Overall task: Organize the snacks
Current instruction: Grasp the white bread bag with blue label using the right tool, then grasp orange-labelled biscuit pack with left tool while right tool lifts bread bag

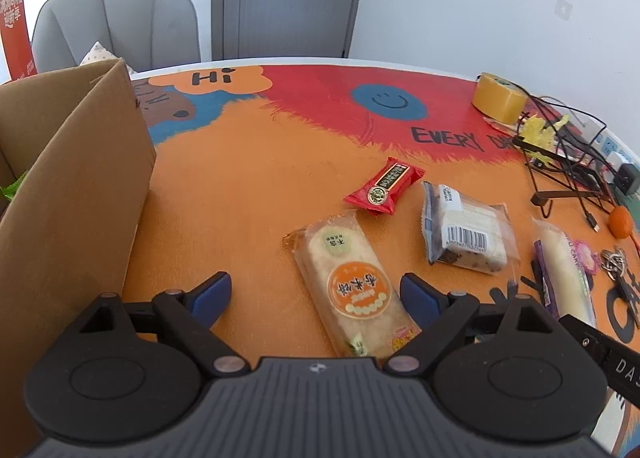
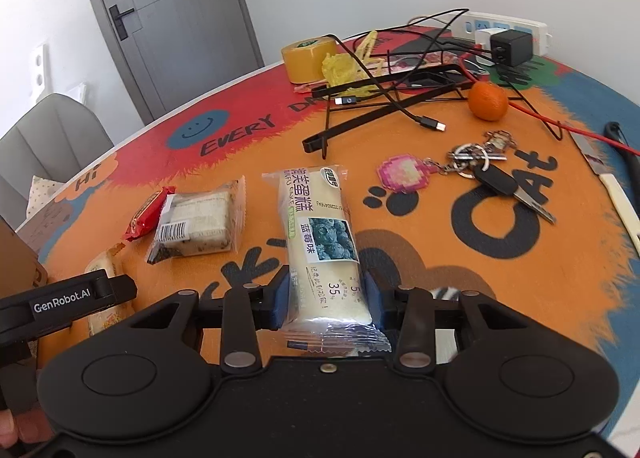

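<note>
Right gripper (image 2: 326, 298): fingers clenched on the near end of the blueberry cake packet (image 2: 320, 242), which lies on the desk (image 2: 520, 282) toward its near edge. The soft wrapper is best gripped lightly and lifted level toward the cardboard box (image 1: 72, 186) at the desk's left edge.

Left gripper (image 1: 316, 294): fingers released, nothing held, the rice cake packet (image 1: 352, 290) lying partly between them.

Also listed: red packet (image 1: 385, 186), barcode packet (image 1: 466, 232), keys (image 2: 480, 170), orange (image 2: 488, 101), cables (image 2: 400, 98). The left gripper stands in the path to the box.
</note>
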A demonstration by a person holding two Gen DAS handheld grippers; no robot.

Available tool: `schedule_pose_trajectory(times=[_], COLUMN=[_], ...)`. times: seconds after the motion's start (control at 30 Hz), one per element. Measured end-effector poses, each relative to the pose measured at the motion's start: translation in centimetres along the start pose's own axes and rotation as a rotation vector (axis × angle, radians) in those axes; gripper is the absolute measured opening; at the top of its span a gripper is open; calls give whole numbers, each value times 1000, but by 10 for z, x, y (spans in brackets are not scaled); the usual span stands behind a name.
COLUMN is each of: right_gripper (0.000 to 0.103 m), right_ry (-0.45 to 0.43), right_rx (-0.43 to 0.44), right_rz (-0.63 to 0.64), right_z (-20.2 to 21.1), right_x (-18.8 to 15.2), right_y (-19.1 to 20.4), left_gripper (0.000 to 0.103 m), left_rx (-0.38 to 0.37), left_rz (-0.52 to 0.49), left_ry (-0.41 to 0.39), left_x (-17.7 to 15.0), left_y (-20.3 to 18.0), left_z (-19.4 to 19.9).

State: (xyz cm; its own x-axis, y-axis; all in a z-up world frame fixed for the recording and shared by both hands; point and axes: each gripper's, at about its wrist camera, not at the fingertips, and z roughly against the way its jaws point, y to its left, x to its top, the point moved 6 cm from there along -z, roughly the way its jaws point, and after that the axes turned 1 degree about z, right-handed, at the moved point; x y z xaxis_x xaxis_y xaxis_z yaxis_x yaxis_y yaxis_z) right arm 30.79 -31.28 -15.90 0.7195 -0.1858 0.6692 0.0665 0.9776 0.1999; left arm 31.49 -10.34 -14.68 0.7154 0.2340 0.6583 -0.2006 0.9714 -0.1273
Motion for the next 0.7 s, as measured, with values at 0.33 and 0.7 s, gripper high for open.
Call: schedule_pose_trajectory(times=[0.33,0.7], right_gripper=[41,36], right_ry=[6,-11], right_rx=[-14,14], right_rz=[20,38], right_z=[4,-7], right_x=[-5,2], right_y=[4,6], left_gripper=[44,34], left_rx=[-61,-76], left_rz=[-30,-38], left_ry=[-29,-37], left_x=[-3,0], left_y=[-6,-13], left_z=[5,1])
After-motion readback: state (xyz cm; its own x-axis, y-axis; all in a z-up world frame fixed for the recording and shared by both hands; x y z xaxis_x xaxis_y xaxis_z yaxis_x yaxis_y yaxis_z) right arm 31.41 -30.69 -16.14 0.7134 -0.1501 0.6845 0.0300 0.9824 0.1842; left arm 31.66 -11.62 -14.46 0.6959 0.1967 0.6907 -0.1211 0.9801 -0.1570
